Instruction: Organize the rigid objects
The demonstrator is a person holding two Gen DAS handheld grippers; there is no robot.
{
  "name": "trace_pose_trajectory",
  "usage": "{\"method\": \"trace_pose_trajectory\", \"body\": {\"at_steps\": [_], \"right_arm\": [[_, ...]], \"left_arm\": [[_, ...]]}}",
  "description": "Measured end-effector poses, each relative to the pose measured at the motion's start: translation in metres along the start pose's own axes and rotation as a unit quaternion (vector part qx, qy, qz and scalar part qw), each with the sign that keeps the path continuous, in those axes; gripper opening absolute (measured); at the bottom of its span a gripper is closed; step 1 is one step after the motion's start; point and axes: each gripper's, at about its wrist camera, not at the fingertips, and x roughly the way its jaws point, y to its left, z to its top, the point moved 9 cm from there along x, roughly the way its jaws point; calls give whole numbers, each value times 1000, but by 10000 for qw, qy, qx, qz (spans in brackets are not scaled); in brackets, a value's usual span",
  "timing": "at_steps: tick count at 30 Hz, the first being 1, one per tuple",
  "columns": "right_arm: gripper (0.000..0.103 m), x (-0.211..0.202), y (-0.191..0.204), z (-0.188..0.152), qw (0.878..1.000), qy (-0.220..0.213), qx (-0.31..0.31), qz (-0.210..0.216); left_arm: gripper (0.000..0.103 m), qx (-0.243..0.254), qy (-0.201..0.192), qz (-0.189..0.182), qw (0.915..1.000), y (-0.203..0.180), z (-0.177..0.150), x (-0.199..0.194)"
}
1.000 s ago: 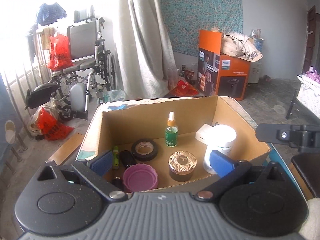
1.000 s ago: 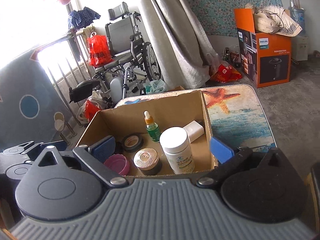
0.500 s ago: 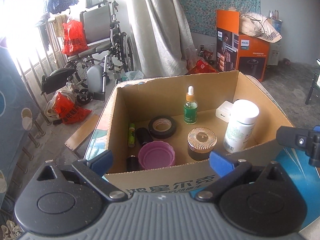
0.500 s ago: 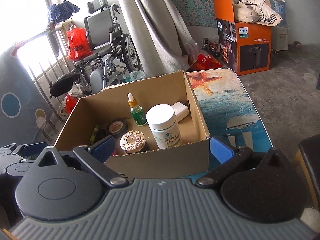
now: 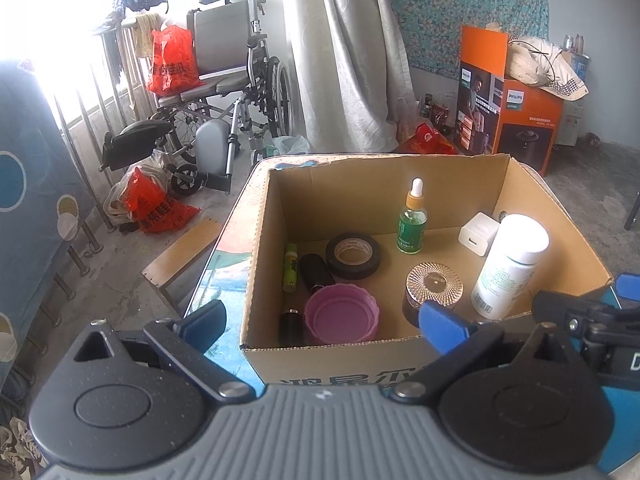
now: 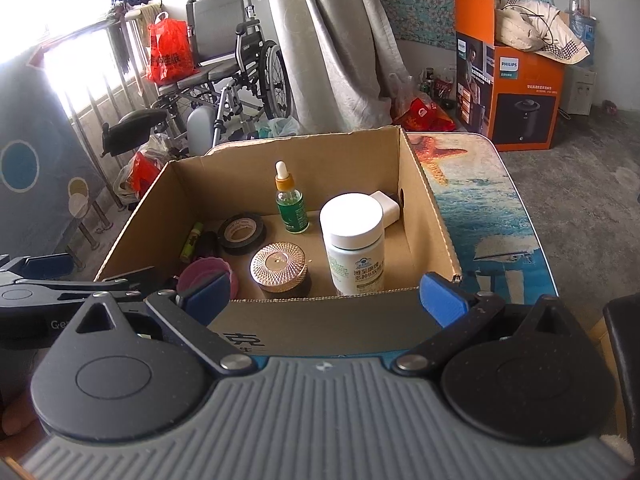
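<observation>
Both the left gripper (image 5: 322, 322) and right gripper (image 6: 324, 294) hung wide open and empty before the near wall of the box (image 6: 320, 328). Bottle (image 6: 354, 240), jar (image 6: 280, 266), tape (image 6: 242, 232) and dropper (image 6: 292, 204) stood inside it, apparently gathered there for tidiness.

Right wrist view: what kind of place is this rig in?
Most likely a lived-in home room used partly for storage, not a lab. A wheelchair stands by the window, a curtain hangs beside it, and an orange appliance carton sits on the bare concrete floor.
</observation>
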Motion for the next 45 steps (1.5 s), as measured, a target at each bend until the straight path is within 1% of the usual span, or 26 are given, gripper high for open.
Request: {"method": "trace_pose_trajectory", "body": {"at_steps": [4, 11, 20, 45], "right_arm": [[102, 6, 3, -3, 9999, 36, -120, -87], [102, 11, 1, -6, 9997, 126, -132, -158], [102, 12, 5, -8, 9992, 149, -303, -228], [102, 13, 7, -10, 9990, 217, -336, -221]], "left_arm": [[103, -15, 38, -25, 10000, 1, -2, 2], [103, -82, 80, -48, 9999, 5, -4, 3], [103, -179, 202, -23, 9996, 8, -9, 4], [103, -209, 268, 30, 9994, 12, -12, 4]]}}
